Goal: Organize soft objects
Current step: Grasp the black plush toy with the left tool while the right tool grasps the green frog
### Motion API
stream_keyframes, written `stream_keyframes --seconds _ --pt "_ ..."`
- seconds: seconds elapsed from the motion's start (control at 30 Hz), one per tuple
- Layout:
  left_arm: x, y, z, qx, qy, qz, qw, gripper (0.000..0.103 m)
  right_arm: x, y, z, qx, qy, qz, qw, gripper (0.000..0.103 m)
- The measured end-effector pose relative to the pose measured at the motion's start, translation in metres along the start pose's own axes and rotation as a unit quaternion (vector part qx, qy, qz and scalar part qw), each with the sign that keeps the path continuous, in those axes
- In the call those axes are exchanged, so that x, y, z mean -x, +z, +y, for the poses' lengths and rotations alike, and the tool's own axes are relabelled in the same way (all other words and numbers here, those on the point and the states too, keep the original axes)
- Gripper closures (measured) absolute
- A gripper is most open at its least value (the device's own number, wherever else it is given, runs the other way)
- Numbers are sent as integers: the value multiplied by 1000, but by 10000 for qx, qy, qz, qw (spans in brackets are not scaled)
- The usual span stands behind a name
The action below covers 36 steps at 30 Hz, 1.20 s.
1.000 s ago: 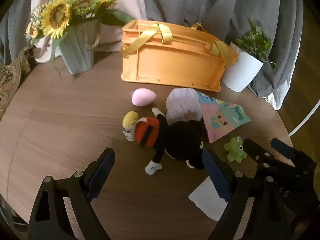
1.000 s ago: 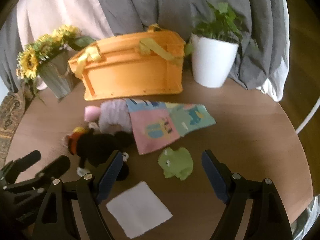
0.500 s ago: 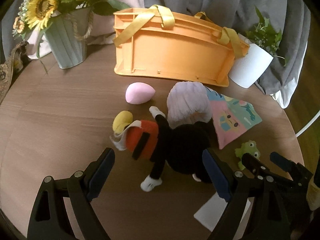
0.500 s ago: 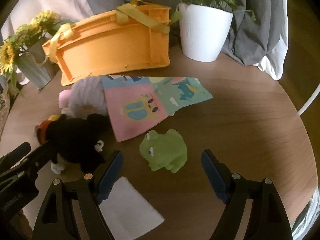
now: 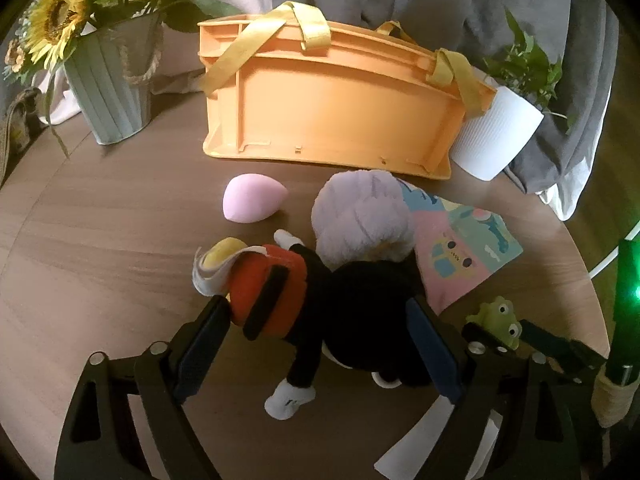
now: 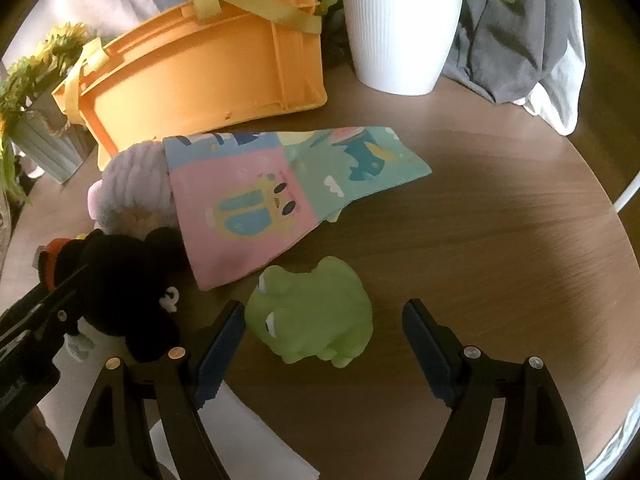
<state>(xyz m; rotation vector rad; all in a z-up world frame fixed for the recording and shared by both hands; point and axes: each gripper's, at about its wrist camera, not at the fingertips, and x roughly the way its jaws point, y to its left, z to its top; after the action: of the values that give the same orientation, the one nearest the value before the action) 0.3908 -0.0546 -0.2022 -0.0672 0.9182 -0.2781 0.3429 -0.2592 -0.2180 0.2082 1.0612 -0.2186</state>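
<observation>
the left gripper (image 5: 316, 344) is held with fingers apart around the black plush toy (image 5: 356, 300) on the counter (image 5: 100, 220); the right gripper (image 6: 324, 344) likewise brackets the green frog (image 6: 316, 324). both should be lowered further and centred before closing.

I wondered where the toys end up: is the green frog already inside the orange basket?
No, the green frog sits on the wooden table between the open fingers of the right tool, well in front of the orange basket.
</observation>
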Motion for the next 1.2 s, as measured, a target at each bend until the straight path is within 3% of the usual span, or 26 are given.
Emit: stream_keyframes --seconds 0.13,0.43,0.47,0.5,0.73,1.2 --pt "5 -1 -1 14 12 -97 10000 25 -3 -1 3 56 105 37 9999 41" --pt "20 -7 -1 4 146 -329 9994 37 -2 -3 0 -61 176 8 9998 42" --pt "24 -7 -2 -25 173 -390 9991 56 0 -3 0 -66 178 -21 9998 42" --pt "26 -7 -2 -75 193 -419 9989 62 1 -4 0 -66 180 -45 9998 42" --pt "30 -9 0 -21 66 -405 9992 63 10 -6 2 -15 242 -194 9995 42" --pt "66 1 -11 -232 48 -881 9958 63 41 -1 2 -16 381 -532 9979 43"
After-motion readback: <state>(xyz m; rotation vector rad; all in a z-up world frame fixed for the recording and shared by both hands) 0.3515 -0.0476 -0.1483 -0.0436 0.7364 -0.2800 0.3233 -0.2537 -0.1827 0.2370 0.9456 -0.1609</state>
